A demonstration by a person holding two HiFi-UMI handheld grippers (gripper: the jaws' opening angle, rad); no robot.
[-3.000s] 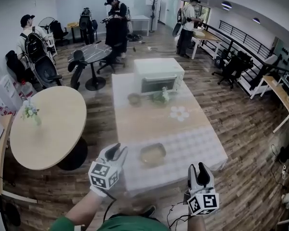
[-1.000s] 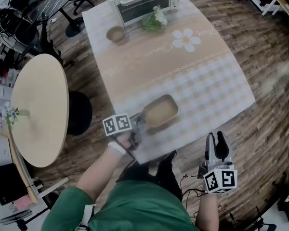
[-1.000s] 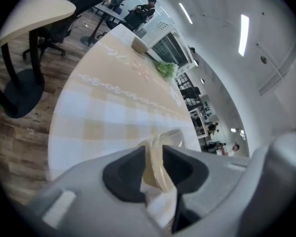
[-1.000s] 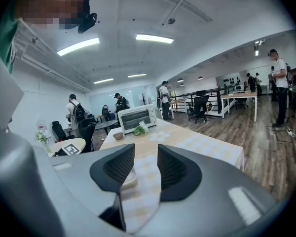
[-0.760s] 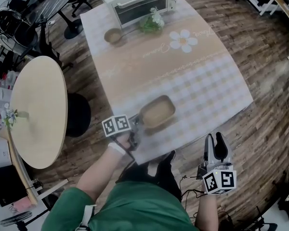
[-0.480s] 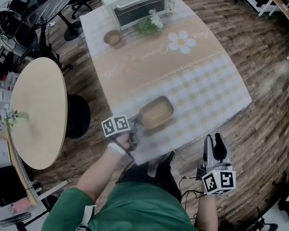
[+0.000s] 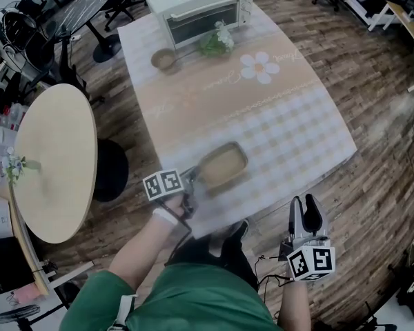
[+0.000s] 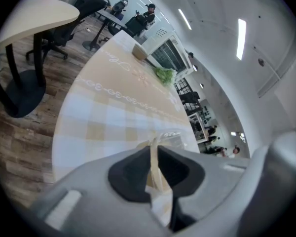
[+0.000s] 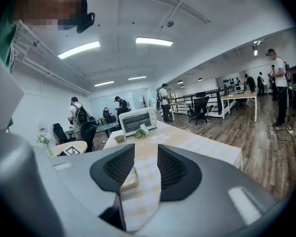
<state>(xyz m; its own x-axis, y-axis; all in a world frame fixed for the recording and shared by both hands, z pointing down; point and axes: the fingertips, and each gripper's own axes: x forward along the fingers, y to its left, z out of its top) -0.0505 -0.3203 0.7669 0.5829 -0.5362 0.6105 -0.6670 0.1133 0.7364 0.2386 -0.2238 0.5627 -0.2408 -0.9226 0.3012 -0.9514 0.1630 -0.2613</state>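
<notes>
A shallow beige rectangular dish (image 7: 223, 165) lies near the front edge of the checked tablecloth (image 7: 290, 129). My left gripper (image 7: 192, 180) is shut on the dish's near-left rim. In the left gripper view the thin rim (image 8: 155, 163) runs between the closed jaws of that gripper (image 8: 154, 154). My right gripper (image 7: 304, 209) hangs off the table, below its front right edge, above the wooden floor. It is open with nothing between its jaws (image 9: 145, 164). The right gripper view shows the dish (image 9: 130, 178) on the cloth, to the left behind its left jaw.
A white toaster oven (image 7: 196, 5) stands at the far end of the table, with a leafy plant (image 7: 217, 42) and a small bowl (image 7: 165, 61) in front of it. A round wooden table (image 7: 52, 157) is to the left. People and office chairs stand farther back.
Three seconds ago both grippers hung free in front of the table. Over the last second the left jaws have drawn tighter on the dish's rim; the right gripper has barely moved.
</notes>
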